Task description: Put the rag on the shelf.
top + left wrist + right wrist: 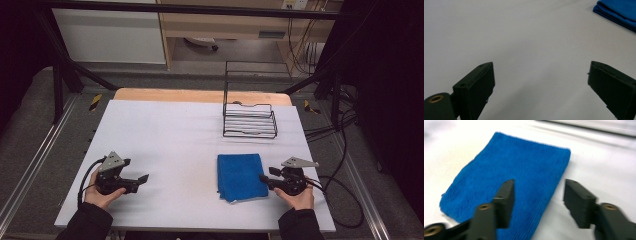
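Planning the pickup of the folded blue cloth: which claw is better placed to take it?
Right. The right claw sits at the edge of the folded blue terry cloth, jaws open over that edge. The left claw, also open, is far across the white table.

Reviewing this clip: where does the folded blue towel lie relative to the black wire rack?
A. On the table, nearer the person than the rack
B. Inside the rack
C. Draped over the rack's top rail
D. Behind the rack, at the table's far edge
A. In the high view the blue towel lies flat on the table, apart from the wire rack, which stands farther back.
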A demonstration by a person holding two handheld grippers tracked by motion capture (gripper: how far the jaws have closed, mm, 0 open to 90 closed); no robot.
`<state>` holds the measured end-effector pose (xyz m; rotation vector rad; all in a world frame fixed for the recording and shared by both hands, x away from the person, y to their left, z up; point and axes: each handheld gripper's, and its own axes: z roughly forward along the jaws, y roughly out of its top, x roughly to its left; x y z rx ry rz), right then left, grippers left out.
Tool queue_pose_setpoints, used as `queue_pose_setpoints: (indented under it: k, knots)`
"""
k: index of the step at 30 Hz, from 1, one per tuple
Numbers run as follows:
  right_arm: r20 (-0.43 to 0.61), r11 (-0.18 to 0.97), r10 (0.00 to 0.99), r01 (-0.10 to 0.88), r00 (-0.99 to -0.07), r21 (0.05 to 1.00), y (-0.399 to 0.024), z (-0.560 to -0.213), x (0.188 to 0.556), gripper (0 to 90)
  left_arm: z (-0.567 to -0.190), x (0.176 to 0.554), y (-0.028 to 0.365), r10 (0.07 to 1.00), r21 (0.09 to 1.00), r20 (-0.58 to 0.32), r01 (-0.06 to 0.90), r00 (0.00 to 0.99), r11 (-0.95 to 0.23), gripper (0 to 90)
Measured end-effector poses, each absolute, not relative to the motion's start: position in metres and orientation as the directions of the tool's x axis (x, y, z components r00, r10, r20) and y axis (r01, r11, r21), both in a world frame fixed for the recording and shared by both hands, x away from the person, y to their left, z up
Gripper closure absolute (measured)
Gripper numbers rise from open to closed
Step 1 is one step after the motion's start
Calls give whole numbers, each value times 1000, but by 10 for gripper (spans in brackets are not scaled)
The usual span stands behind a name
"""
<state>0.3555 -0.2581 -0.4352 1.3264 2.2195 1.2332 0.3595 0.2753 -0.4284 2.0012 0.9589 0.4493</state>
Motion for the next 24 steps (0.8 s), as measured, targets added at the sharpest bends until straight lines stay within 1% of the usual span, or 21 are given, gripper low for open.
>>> queue_pose_setpoints:
  k: [2,3,7,8,10,11,15,18,24]
  knots:
    - [172,219,815,570,-553,792,-259,-435,358,337,-428,359,274,765,818,-39,460,643,-345,70]
    - [172,219,815,570,-553,792,-259,-435,358,337,-428,359,272,763,818,-39,458,646,-347,70]
    - [170,217,805,549,-568,807,-259,-435,364,203,-425,359,266,758,820,-38,454,652,-349,65]
    - [172,218,801,548,-573,808,-260,-434,366,157,-424,359,264,756,822,-40,452,653,-347,65]
    - [174,220,795,544,-581,810,-262,-433,368,123,-422,360,261,755,825,-41,448,654,-344,65]
    - [174,220,795,544,-581,810,-262,-433,368,123,-422,360,259,755,824,-39,448,655,-346,65]
    - [182,213,788,539,-587,815,-264,-432,371,65,-418,363,250,753,827,-34,442,657,-348,70]
    - [173,212,787,523,-592,825,-266,-431,371,54,-416,365,241,747,826,-33,439,664,-354,73]
    - [179,200,792,526,-583,826,-268,-432,371,36,-413,370,220,742,823,-37,441,669,-357,77]
